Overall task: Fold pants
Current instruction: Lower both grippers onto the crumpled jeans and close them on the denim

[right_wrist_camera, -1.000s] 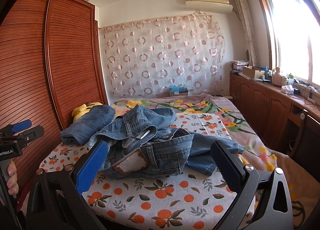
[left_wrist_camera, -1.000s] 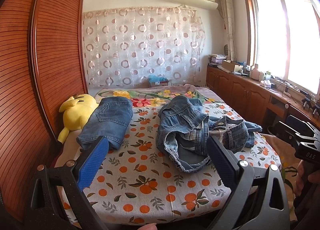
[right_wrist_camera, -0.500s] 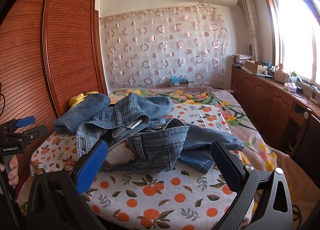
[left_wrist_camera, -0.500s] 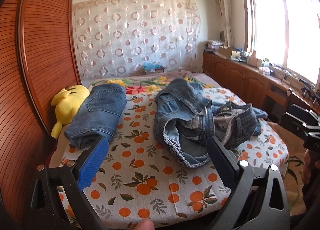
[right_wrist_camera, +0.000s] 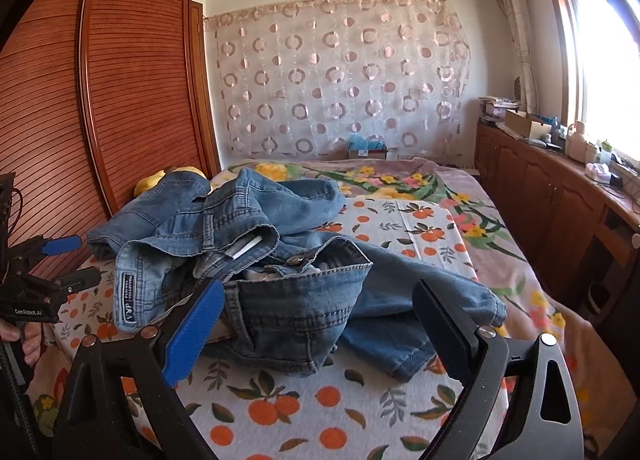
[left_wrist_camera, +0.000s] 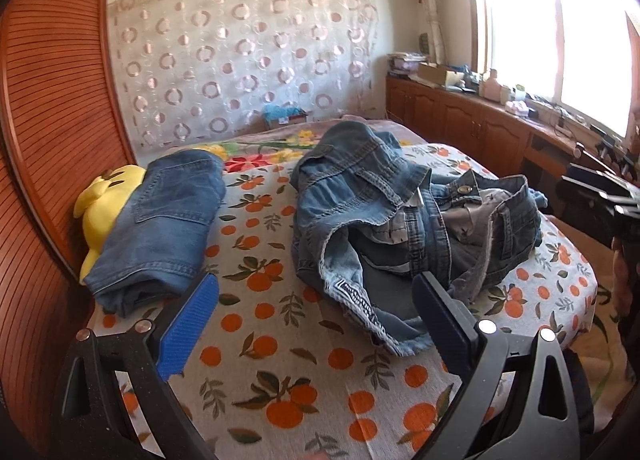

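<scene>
denim is heavy and floppy; with both grippers (left_wrist_camera: 316,316) (right_wrist_camera: 316,320) open and empty, take the crumpled jeans (right_wrist_camera: 280,280), mid-frame, by the stiff waistband (right_wrist_camera: 320,260).

Both grippers point forward and tilt down. The left gripper (left_wrist_camera: 314,314) has its jaws spread wide with nothing clamped between them. The right gripper (right_wrist_camera: 316,318) also stands wide apart, its jaws having just closed a little, gripping nothing. At nine o'clock in the right wrist view, a hand (right_wrist_camera: 24,340) grips the left gripper's handle.
</scene>
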Motion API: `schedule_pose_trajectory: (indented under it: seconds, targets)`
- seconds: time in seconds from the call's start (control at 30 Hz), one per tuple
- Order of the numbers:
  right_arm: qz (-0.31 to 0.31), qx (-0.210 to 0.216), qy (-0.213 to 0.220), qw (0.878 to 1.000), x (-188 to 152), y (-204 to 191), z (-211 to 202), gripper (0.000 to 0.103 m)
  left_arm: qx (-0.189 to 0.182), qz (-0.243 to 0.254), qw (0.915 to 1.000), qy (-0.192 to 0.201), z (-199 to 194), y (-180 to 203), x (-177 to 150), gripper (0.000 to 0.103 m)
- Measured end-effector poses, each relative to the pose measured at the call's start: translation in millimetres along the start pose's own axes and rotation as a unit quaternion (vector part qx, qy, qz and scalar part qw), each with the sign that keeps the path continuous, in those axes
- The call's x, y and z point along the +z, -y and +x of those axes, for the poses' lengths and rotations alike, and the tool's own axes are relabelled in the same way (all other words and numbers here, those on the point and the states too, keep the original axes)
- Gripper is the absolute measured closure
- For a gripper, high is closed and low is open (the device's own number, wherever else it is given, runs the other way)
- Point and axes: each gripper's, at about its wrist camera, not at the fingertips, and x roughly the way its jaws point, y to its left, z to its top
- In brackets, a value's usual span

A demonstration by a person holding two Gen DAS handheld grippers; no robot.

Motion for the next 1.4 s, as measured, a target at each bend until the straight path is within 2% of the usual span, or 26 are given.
schedule_pose_trajectory:
  seconds: [0.2,0.27,0.33,0.67,0.77,0.8,0.87,0.9,0.93,0.97,1.0,1.07,1.23,1.4]
  targets:
    - [0.008,0.021,-0.033,0.999,17,16,24,0.016,-0.027,0.024,0.9993,-0.013,26,4,12,0.013]
    - [0.02,0.046,-0.062,0.997,21,23,35,0.021,-0.037,0.032,0.9986,-0.017,34,5,16,0.017]
    - [0.022,0.051,-0.072,0.996,26,28,39,0.021,-0.05,0.041,0.9976,-0.025,43,7,18,0.026]
    - [0.024,0.054,-0.138,0.989,41,36,48,0.021,-0.048,0.057,0.9949,-0.068,79,7,29,0.045]
    - [0.023,0.059,-0.156,0.986,37,36,49,0.023,-0.049,0.05,0.9944,-0.079,84,3,29,0.054]
    - [0.023,0.062,-0.162,0.985,35,35,49,0.027,-0.046,0.049,0.9946,-0.08,86,2,29,0.058]
    - [0.034,0.085,-0.174,0.98,34,35,54,0.05,-0.04,0.037,0.9948,-0.086,87,-2,30,0.068]
    - [0.043,0.092,-0.179,0.979,32,36,53,0.052,-0.043,0.034,0.9948,-0.086,86,-3,31,0.074]
    - [0.047,0.094,-0.179,0.978,32,36,50,0.059,-0.048,0.033,0.995,-0.082,83,-3,32,0.081]
    - [0.046,0.095,-0.178,0.978,34,35,45,0.069,-0.049,0.034,0.9953,-0.077,79,-2,34,0.084]
    - [0.043,0.096,-0.174,0.979,36,34,39,0.072,-0.049,0.034,0.9955,-0.073,75,-1,36,0.087]
    - [0.027,0.097,-0.16,0.982,44,28,25,0.088,-0.052,0.034,0.9963,-0.06,64,1,46,0.089]
    - [-0.002,0.086,-0.109,0.99,70,26,-21,0.096,-0.049,0.035,0.9979,-0.023,37,-2,83,0.091]
    - [-0.01,0.095,-0.077,0.992,91,22,-69,0.097,-0.028,0.037,0.9989,0.011,11,-19,117,0.094]
